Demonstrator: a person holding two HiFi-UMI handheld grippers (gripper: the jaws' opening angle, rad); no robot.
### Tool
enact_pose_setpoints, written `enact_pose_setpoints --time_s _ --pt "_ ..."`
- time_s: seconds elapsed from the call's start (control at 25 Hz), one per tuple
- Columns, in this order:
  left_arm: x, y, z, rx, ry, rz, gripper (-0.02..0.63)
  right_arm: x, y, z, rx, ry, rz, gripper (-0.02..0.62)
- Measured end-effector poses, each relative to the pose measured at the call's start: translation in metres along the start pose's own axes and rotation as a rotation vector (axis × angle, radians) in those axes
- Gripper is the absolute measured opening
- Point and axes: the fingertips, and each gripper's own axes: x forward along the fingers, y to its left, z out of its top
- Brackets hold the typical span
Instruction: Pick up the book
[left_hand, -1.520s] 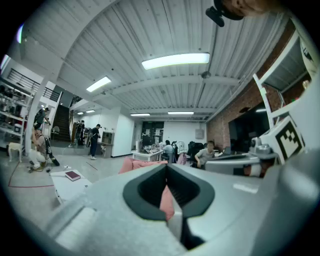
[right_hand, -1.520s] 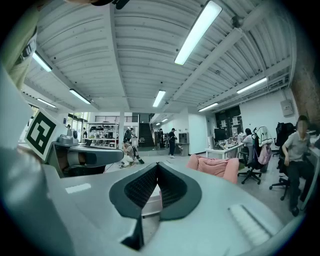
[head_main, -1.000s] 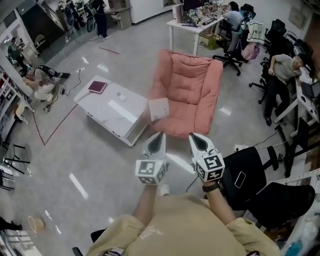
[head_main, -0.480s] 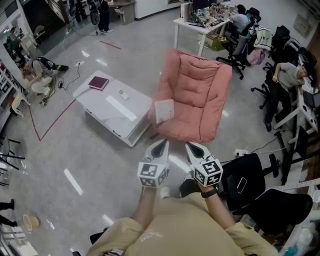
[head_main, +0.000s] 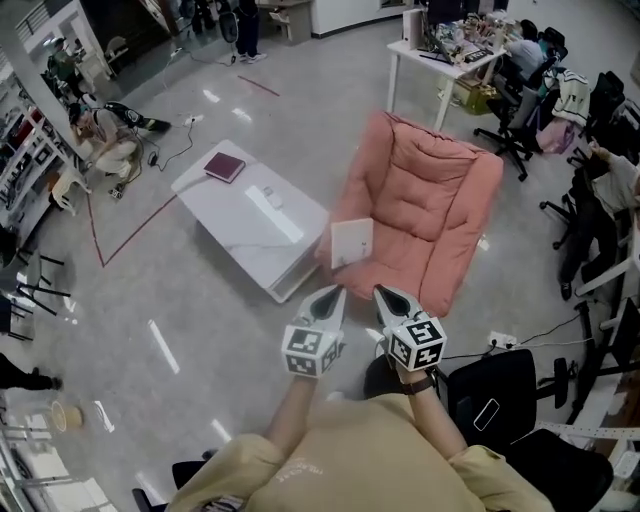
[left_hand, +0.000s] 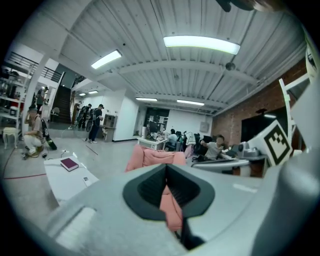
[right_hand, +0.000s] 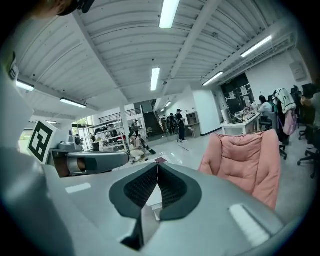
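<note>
The maroon book (head_main: 224, 167) lies flat on the far corner of a low white table (head_main: 255, 225), well ahead and to the left of both grippers. In the left gripper view the book (left_hand: 69, 164) sits on the table (left_hand: 62, 182) at left; in the right gripper view only a sliver of the book (right_hand: 161, 160) shows above the jaw tips. My left gripper (head_main: 332, 294) and right gripper (head_main: 384, 294) are held side by side over the floor, both shut and empty. They point toward the pink chair (head_main: 425, 205).
A flat white square object (head_main: 352, 243) leans at the pink chair's front edge. Small white items (head_main: 272, 198) lie on the table. Black office chairs (head_main: 495, 385) stand close at right, a power strip (head_main: 500, 340) lies on the floor, and people sit at desks beyond.
Both grippers have advanced toward the table and chair and sunk a little, staying shut. The table, book and chair now appear nearer in the head view.
</note>
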Motion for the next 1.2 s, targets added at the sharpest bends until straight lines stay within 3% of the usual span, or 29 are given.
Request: enact_pose_setpoints --time_s 0.16,0.28,0.56,0.84,1.2 --pt "0.055 0.013 0.02 -0.021 0.001 0.039 0.003 0.028 -0.052 0.036 0.005 -0.018 0.051 0.008" --pt "0.088 0.032 0.034 -0.034 -0.003 0.11 0.003 0.045 -0.091 0.057 -0.001 -0.021 0.088 0.008" --pt "0.133 0.053 0.036 -0.057 0.015 0.235 0.003 0.068 -0.17 0.061 0.058 0.038 0.132 0.008" --pt "0.175 0.054 0.008 -0.073 0.119 0.246 0.003 0.095 -0.214 0.042 0.147 0.112 0.164 0.008" --pt "0.235 0.093 -0.035 -0.106 0.255 0.214 0.003 0.153 -0.272 -0.002 0.249 0.228 0.125 0.008"
